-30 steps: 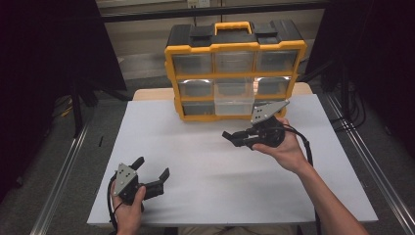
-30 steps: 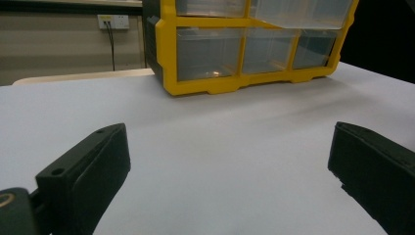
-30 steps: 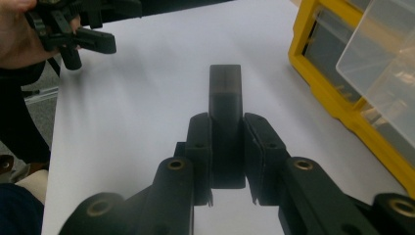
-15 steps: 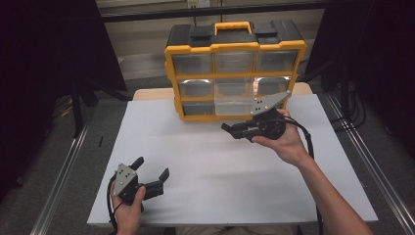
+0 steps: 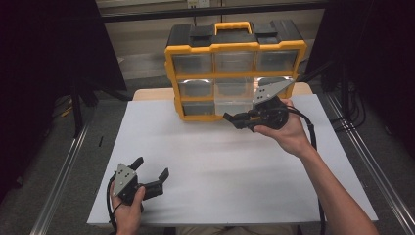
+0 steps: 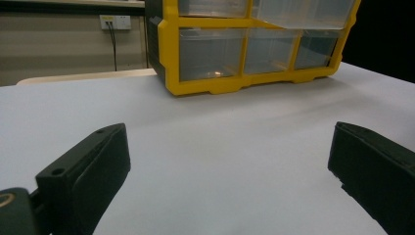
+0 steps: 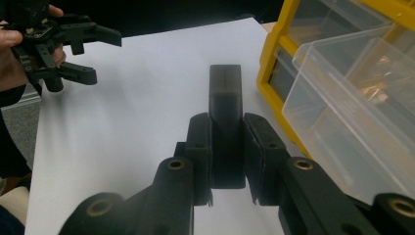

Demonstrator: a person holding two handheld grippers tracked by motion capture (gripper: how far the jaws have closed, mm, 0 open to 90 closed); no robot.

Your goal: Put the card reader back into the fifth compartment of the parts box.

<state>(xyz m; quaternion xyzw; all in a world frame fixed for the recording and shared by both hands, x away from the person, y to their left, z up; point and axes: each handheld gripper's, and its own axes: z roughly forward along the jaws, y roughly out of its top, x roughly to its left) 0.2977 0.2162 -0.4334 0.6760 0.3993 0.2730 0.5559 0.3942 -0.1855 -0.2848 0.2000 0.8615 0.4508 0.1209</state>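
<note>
A yellow and black organizer (image 5: 235, 49) with clear drawers stands at the back of the white table. Its middle drawer (image 5: 236, 98) is pulled out, and in the right gripper view this open drawer (image 7: 342, 103) looks empty and lies just right of the jaws. My right gripper (image 5: 234, 117) hovers in front of that drawer, shut on a small black block (image 7: 225, 88) that sticks out past the fingertips. Near the front left edge, my left gripper (image 5: 151, 168) rests low over the table, open with nothing between its jaws; it also shows far off as the left gripper (image 7: 93, 54).
White sheet (image 5: 220, 166) covers the table top between the two hands. From the left gripper view the organizer (image 6: 215, 85) is ahead across bare sheet. Metal rails (image 5: 63, 171) run along both sides of the table, and dark frames stand behind.
My right gripper has moved up and slightly right, closer to the pulled-out drawer, still holding the block. The left gripper has stayed put.
</note>
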